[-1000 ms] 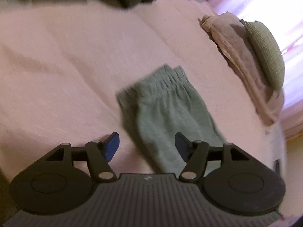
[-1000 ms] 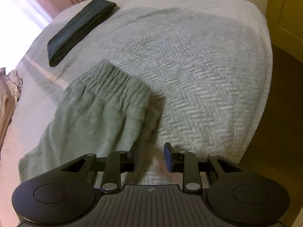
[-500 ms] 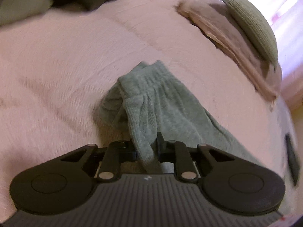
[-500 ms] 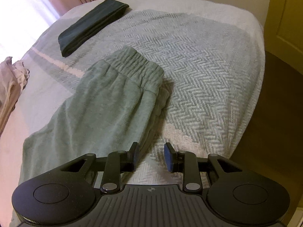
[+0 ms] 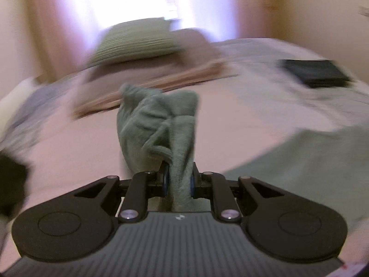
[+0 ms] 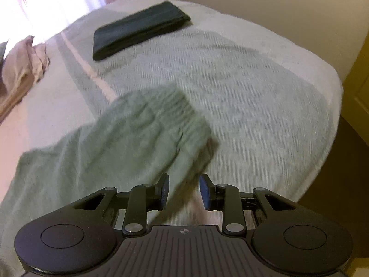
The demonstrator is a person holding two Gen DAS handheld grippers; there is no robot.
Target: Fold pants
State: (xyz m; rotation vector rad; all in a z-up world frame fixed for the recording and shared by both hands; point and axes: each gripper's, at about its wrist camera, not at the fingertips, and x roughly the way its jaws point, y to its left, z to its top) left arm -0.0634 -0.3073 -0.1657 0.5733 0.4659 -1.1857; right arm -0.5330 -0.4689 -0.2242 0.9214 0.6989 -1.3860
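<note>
Green pants (image 5: 159,124) pinched at leg end by left gripper (image 5: 178,181), lifted for folding toward waistband. Right gripper (image 6: 183,191) spread, w/ nothing between, just beside waistband (image 6: 161,115), prob. to steady it on bed (image 6: 253,80).

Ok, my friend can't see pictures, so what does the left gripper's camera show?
The left gripper is shut on a bunched end of the green pants, lifted above a pink bed cover. Behind, blurry, are a green pillow and a dark folded cloth.
</note>
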